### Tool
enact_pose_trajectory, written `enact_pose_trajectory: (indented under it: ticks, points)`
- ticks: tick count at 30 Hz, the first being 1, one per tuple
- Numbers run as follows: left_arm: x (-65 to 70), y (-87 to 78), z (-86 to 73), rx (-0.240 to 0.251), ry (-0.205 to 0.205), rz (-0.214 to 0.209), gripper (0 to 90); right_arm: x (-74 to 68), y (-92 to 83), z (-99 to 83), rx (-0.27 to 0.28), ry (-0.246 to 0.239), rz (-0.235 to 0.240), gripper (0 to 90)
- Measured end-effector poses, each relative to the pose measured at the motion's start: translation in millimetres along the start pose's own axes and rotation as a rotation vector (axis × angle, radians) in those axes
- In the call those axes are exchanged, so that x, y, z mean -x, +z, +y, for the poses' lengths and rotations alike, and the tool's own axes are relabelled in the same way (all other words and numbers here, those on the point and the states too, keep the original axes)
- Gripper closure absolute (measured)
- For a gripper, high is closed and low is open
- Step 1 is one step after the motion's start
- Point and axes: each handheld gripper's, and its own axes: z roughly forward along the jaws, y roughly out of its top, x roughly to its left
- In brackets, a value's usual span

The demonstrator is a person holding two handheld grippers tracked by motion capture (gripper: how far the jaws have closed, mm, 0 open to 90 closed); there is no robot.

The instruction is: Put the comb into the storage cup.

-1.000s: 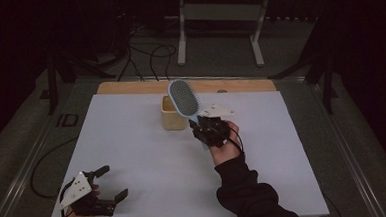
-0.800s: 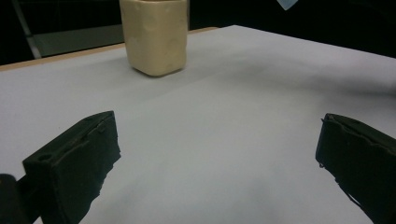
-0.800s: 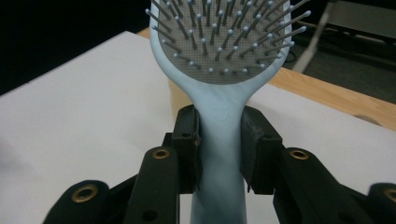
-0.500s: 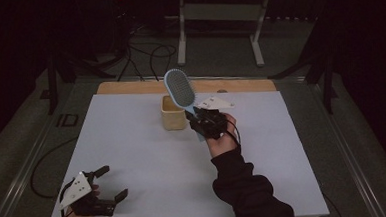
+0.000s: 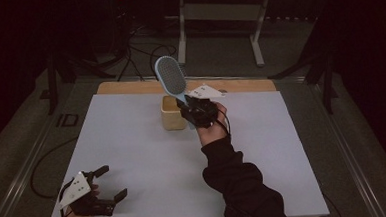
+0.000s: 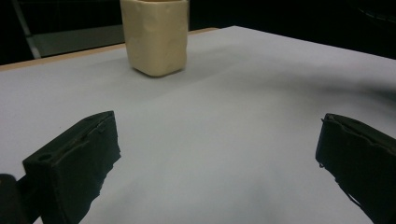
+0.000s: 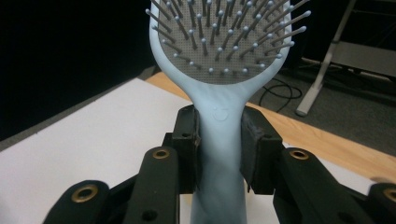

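The right gripper (image 5: pixel 192 108) clamped the handle of a light blue hairbrush (image 5: pixel 171 78), its bristled head raised above the cream cup (image 5: pixel 172 113) near the tabletop's (image 5: pixel 283 149) far edge. The left gripper (image 5: pixel 110 185) rested at the near left corner, jaws spread wide, holding nothing.

I see dim light overall, black surroundings, the white table (image 5: pixel 132 141) softly lit, and grainy, slightly soft pictures.

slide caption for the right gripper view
Right tongs clamp a light blue hairbrush by its handle, bristles facing the camera, above the white table.
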Motion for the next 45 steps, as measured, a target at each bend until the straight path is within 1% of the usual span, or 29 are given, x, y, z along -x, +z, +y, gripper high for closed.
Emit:
enact_pose_trajectory:
  ticks: [4,6,8,16,19,22,25,27,30,32,34,37,40,41,45]
  points:
    - [0.0,-0.4,0.2,-0.001,0.006,0.000,0.0,-0.9,5.8,6.7,0.020,0.004,0.009,69.8]
    - [-0.2,-0.5,0.2,0.002,0.003,-0.001,0.0,-0.6,9.0,9.1,0.029,0.000,0.012,69.7]
    - [-0.3,-0.6,0.1,0.002,0.002,0.000,0.0,-0.3,12.2,11.0,0.045,0.007,0.014,69.8]
    - [-0.3,-0.8,0.4,0.005,0.002,-0.001,0.0,-3.6,27.0,22.9,0.050,-0.020,0.006,69.8]
    - [-0.3,-1.2,0.5,0.005,0.003,-0.002,0.0,-4.1,32.0,26.8,0.050,-0.016,0.002,69.8]
    - [-0.3,-1.6,0.6,0.006,0.003,-0.003,0.0,-4.2,36.1,30.6,0.060,-0.003,0.007,69.7]
    - [-0.6,-2.0,0.6,0.010,0.000,-0.003,0.0,-4.0,40.7,33.4,0.068,-0.009,0.007,69.7]
    - [-0.7,-2.1,0.6,0.011,0.000,-0.004,0.0,-3.2,43.8,35.1,0.072,0.007,0.013,69.8]
    - [-0.5,-2.4,0.8,0.011,0.001,-0.004,0.0,-1.8,48.8,37.2,0.077,0.018,0.026,69.7]
    - [-0.6,-2.4,0.8,0.013,-0.001,-0.005,0.0,-1.4,52.0,38.5,0.080,0.015,0.030,69.7]
    - [-0.9,-2.3,0.6,0.013,-0.004,-0.006,0.0,-1.6,54.7,39.7,0.088,0.011,0.023,69.7]
    - [-0.8,-2.5,0.7,0.017,-0.007,-0.006,0.0,-0.7,58.4,42.0,0.099,0.019,0.022,69.7]
    - [-0.9,-3.0,0.7,0.018,-0.008,-0.008,0.0,0.3,63.0,44.0,0.097,0.024,0.021,69.7]
    - [-1.1,-3.0,0.7,0.019,-0.010,-0.008,0.0,1.1,64.7,44.8,0.094,0.022,0.028,69.7]
    - [-1.2,-3.1,0.6,0.019,-0.011,-0.010,0.0,2.4,71.7,46.3,0.107,0.020,0.026,69.7]
